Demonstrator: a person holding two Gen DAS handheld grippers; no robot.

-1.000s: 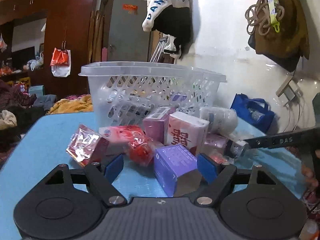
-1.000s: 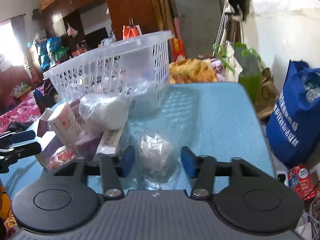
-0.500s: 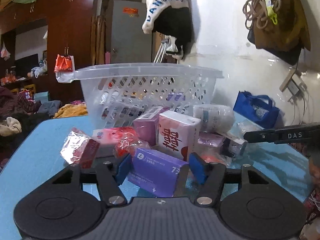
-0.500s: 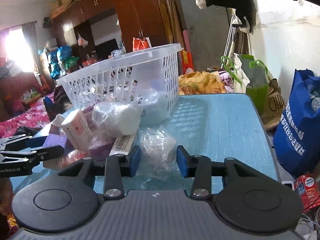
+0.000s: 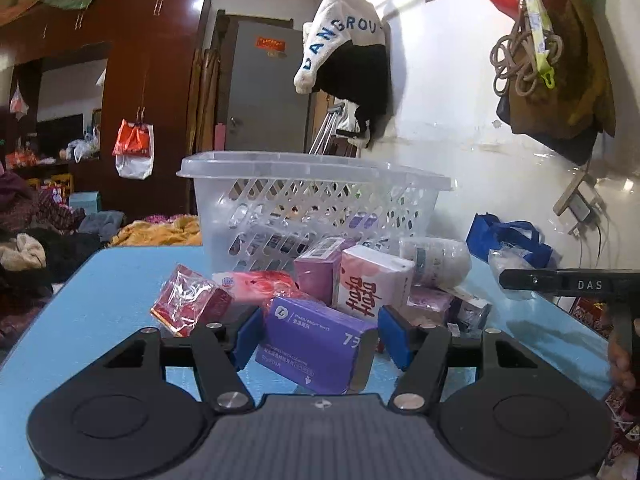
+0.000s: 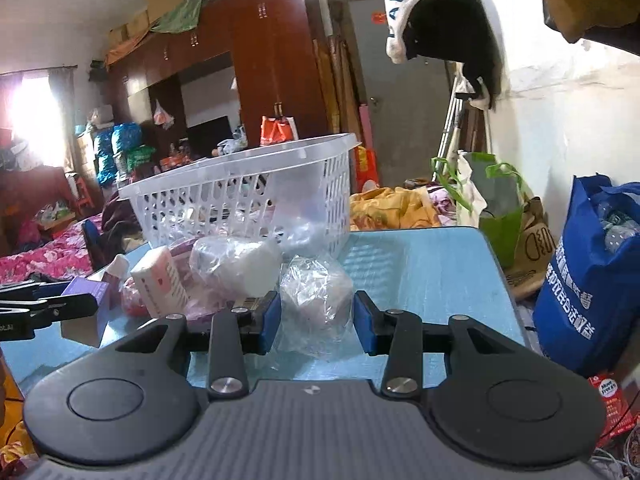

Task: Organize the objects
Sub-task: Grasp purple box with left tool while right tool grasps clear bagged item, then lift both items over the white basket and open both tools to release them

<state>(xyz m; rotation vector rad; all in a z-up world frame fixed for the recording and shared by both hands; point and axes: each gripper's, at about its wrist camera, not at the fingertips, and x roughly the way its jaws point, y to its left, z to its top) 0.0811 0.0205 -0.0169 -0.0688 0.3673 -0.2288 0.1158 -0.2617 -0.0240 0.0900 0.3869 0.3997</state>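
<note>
My left gripper [image 5: 320,336] is shut on a purple box [image 5: 316,344], which sits tilted between the blue pads just above the blue table [image 5: 100,300]. Behind it lies a pile: a red packet [image 5: 188,300], a white-and-pink box [image 5: 372,280] and a wrapped white roll [image 5: 436,256]. A clear plastic basket [image 5: 316,168] with several items inside stands behind the pile. My right gripper [image 6: 318,322] is shut on a clear plastic bag [image 6: 316,296] with something white in it, held in front of the basket [image 6: 240,164]. The left gripper's finger [image 6: 48,308] shows at the right wrist view's left edge.
A blue shopping bag [image 6: 588,272] and a green bag [image 6: 500,216] stand on the floor to the right of the table. Clothes and a bundle of rope [image 5: 520,60] hang on the white wall. Heaps of clothing lie past the table's far edge.
The left jaws closed on the purple box, which now sits tilted and a little raised. The right jaws closed on the clear bag and it came up off the table.
</note>
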